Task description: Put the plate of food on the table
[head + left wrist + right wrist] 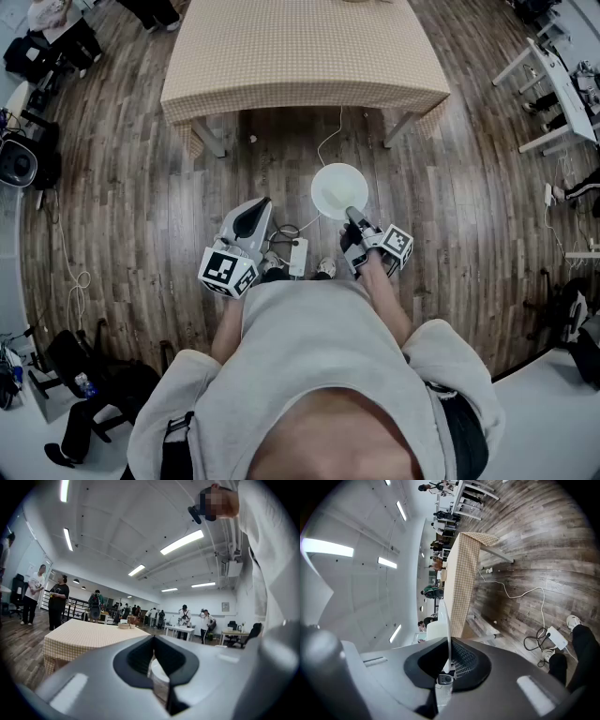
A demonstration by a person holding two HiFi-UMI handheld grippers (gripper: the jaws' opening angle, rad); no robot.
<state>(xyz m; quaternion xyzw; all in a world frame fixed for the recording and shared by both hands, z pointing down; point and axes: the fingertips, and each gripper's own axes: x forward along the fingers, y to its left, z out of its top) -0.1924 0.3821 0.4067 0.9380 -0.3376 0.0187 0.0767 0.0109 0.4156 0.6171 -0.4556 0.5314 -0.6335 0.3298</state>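
right claw (352,212) clenched on the near rim of white plate (337,186) | plate juts ahead of that claw, above wooden floor (450,197); checked-cloth worktop (300,47) farther ahead | left claw (260,205) closed, empty, left of the plate

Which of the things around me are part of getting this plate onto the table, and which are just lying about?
Part of the job:
- round white plate, held by its rim in the right gripper
- table with a beige checked cloth

Lying about:
- white power strip and thin white cable on the wooden floor
- black bags
- white side tables
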